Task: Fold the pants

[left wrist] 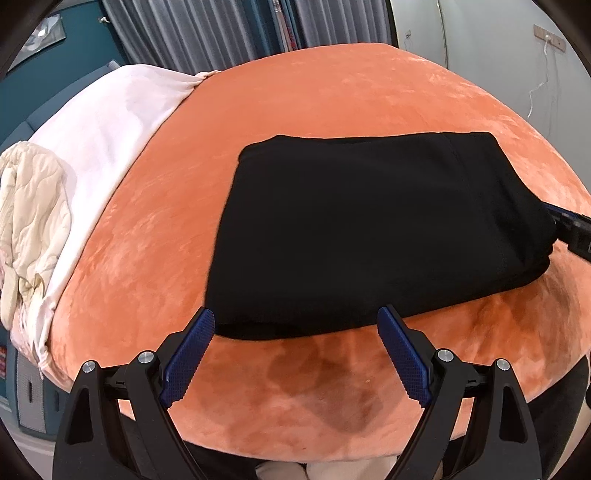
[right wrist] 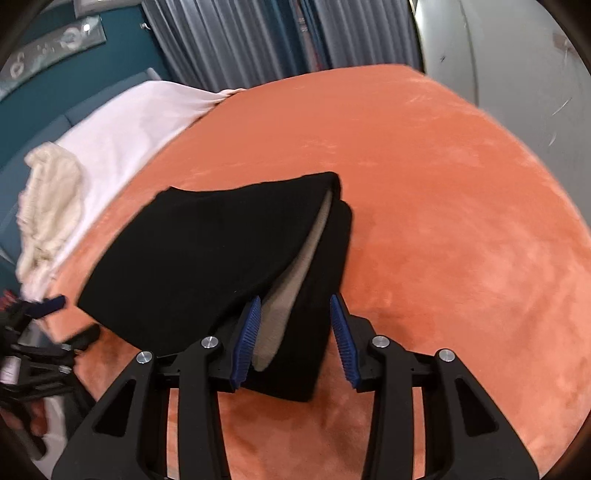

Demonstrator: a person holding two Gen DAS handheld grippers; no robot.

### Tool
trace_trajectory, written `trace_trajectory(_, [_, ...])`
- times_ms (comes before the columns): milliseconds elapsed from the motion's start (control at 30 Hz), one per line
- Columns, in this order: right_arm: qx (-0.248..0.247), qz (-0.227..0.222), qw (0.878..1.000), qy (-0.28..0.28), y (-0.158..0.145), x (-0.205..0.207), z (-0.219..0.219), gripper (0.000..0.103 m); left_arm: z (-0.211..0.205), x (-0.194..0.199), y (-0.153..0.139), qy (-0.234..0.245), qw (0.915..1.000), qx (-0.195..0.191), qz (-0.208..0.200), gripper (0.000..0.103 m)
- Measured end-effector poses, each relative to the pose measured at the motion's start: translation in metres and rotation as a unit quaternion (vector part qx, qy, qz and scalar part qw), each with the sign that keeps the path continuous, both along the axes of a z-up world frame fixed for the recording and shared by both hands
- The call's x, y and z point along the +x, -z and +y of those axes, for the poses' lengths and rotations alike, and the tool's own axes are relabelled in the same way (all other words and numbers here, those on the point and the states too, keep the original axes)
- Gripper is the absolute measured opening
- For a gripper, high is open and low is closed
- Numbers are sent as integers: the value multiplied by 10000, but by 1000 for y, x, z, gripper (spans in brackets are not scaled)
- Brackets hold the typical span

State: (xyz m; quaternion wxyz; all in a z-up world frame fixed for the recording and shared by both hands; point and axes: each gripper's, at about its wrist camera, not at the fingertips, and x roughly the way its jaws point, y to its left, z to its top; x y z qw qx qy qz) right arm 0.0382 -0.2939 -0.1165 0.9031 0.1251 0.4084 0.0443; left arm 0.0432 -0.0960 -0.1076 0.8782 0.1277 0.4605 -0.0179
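Black pants (left wrist: 369, 229), folded into a thick rectangle, lie on the orange bed cover (left wrist: 332, 92). My left gripper (left wrist: 295, 314) hangs open at the pants' near edge, which lies between its blue pads without touching them. At the pants' right end one finger (left wrist: 567, 221) of the right gripper shows. In the right wrist view my right gripper (right wrist: 294, 301) is shut on that end of the pants (right wrist: 207, 251). The layers gape there and show a grey lining (right wrist: 291, 291). The left gripper (right wrist: 72, 317) appears blurred at the far left.
A white sheet (left wrist: 110, 122) covers the bed's left side, with a cream quilted blanket (left wrist: 33, 206) bunched at its edge. Grey curtains (left wrist: 203, 33) and a pale wall (left wrist: 498, 55) stand behind. The orange cover (right wrist: 461, 203) stretches bare to the right of the pants.
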Motion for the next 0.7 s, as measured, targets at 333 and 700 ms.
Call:
trace_trajectory(333, [830, 283, 9936, -705, 9, 22, -15, 18, -24, 5, 3, 143, 9999, 75, 38, 87])
trace_trajectory(700, [122, 351, 9989, -300, 13, 21, -20, 4, -28, 14, 15, 103, 9997, 221, 72, 87])
